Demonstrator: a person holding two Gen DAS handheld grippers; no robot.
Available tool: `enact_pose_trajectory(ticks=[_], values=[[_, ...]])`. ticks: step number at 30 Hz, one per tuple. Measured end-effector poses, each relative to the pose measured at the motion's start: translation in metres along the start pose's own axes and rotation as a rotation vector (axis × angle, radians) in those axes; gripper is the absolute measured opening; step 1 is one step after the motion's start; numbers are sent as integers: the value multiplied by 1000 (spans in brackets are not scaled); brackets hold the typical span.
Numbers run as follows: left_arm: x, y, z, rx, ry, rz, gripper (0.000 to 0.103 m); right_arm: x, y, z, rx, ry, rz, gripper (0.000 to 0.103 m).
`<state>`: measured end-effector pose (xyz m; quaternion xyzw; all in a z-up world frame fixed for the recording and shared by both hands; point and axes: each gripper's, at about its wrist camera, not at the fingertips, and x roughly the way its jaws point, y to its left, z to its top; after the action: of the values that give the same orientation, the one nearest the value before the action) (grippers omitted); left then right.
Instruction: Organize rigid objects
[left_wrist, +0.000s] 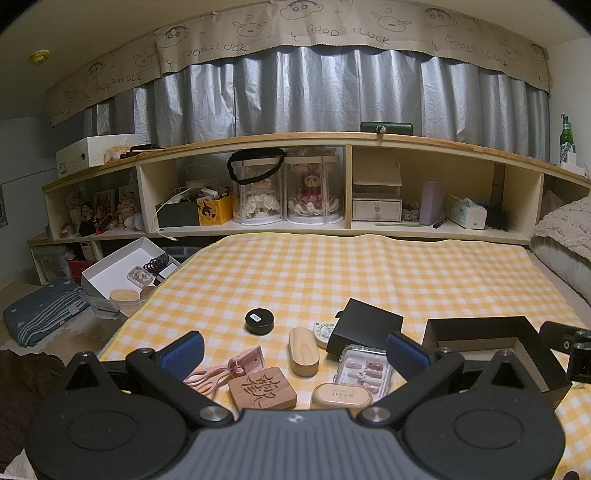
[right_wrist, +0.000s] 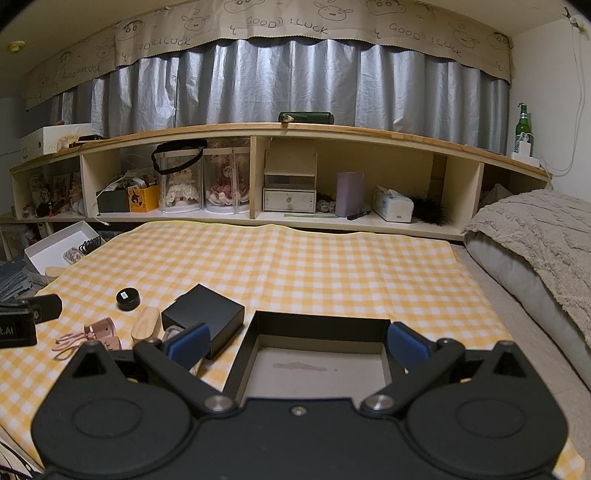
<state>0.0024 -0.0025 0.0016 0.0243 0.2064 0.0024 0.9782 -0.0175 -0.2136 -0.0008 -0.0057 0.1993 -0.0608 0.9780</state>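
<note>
Small items lie on the yellow checked cloth (left_wrist: 332, 266): a round black tin (left_wrist: 259, 322), a wooden oval case (left_wrist: 303, 352), a carved wooden block (left_wrist: 263, 388), a pink clip (left_wrist: 236, 367), a clear box of press-on nails (left_wrist: 363, 367), a pink oval case (left_wrist: 341, 396) and a black lid (left_wrist: 365, 325). My left gripper (left_wrist: 295, 352) hovers open above them, holding nothing. An open black box (right_wrist: 317, 354) with a pale bottom sits under my right gripper (right_wrist: 297, 343), which is open and empty. The black lid (right_wrist: 203, 314) lies left of the box.
A long wooden shelf (left_wrist: 295, 140) full of dolls, boxes and tissues runs behind the cloth. A white open box (left_wrist: 122, 266) with small items sits off the cloth's left edge. A grey pillow (right_wrist: 535, 240) lies to the right.
</note>
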Motion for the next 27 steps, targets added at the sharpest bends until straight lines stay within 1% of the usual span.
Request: enact_pose_trajectory(ticks=[4,7,11,15,20,21,26,27], values=[[-2,-4,6,-8,0,-7,103,2,-1,1,17,7,10,103],[-2,-7,12,-3,-13,-11,103,4,-2,5,21,-7,-9,103],[0,-10,23,8,-52,-17,103,8,-4,14,-24,-45,-45,103],[2,-14,35,43,-103,-7,103,17,-12,29,-28,-59,-78,103],[14,-10,53,31,-112,-25,103,34,-27,44,-41,-32,-110,103],[18,-8,56,24,-109,-26,103,40,-31,45,-46,-18,-122,103],[45,11,70,-38,-72,-14,103,71,-60,48,-31,78,-122,103],[49,16,71,-52,-67,-12,103,77,-66,47,-29,92,-137,100]])
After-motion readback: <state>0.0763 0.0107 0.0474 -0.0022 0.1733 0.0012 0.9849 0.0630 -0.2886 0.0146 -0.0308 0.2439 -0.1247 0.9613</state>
